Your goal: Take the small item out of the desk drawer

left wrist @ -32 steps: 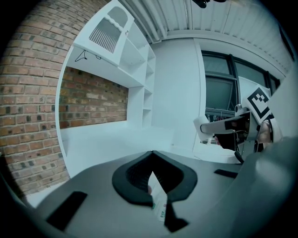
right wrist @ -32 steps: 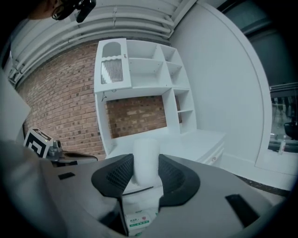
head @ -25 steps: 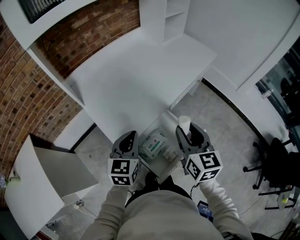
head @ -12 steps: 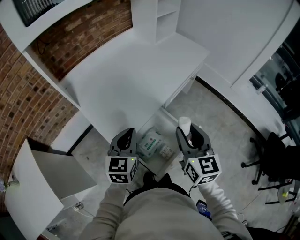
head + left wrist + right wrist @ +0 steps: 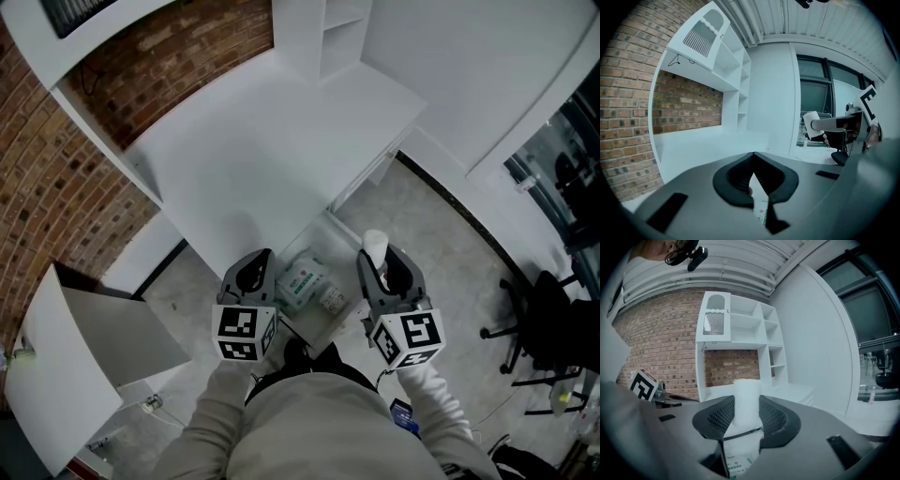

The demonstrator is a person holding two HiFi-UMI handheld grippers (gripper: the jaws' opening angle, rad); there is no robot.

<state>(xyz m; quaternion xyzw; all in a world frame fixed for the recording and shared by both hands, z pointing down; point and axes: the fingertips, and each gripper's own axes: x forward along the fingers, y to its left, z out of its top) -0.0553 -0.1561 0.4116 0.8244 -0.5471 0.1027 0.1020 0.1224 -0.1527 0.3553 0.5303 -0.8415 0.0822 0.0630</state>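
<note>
The white desk (image 5: 272, 150) has its drawer (image 5: 339, 246) pulled out toward me, and green-and-white packs (image 5: 305, 284) lie inside. My right gripper (image 5: 380, 264) hangs above the drawer's right side, shut on a small white roll (image 5: 373, 246) that stands upright. In the right gripper view the roll (image 5: 746, 401) rises between the two black pads of the right gripper (image 5: 746, 409), with a pack (image 5: 738, 462) below. My left gripper (image 5: 254, 270) hovers over the drawer's left edge. Its tips meet, with nothing between them, in the left gripper view (image 5: 753, 161).
An open white cabinet door (image 5: 84, 347) stands at the left near the brick wall (image 5: 56, 197). A white shelf unit (image 5: 328, 33) sits at the desk's far end. A black office chair (image 5: 548, 323) is on the grey floor at the right.
The head view has shifted slightly. Both grippers hold about the same places over the drawer, and the right one still grips the white roll.
</note>
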